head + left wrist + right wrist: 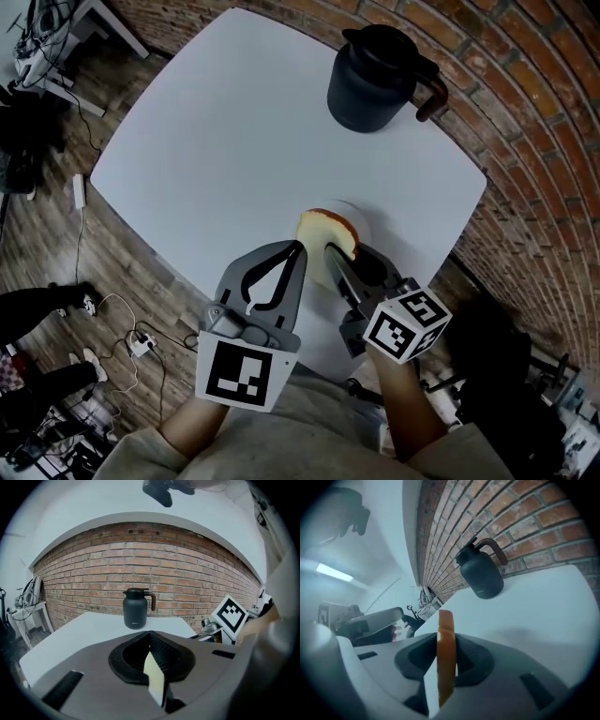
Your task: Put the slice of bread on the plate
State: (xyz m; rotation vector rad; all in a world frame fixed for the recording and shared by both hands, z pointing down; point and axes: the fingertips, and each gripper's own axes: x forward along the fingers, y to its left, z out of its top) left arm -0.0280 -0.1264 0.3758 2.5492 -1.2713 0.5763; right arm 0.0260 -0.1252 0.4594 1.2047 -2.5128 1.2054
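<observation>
A slice of bread (328, 232) with a brown crust stands on edge between the jaws of my right gripper (334, 251), which is shut on it. It hangs just over a white plate (364, 221) near the table's front edge, and the bread hides most of that plate. In the right gripper view the bread (446, 658) shows edge-on between the dark pads. My left gripper (299, 247) sits close to the bread's left side, its jaws together with nothing in them. In the left gripper view that gripper (151, 638) is shut.
A dark carafe (377, 77) with a brown handle stands at the far right of the white table (216, 141), close to a brick wall (525, 122). Cables and a power strip lie on the wooden floor at the left.
</observation>
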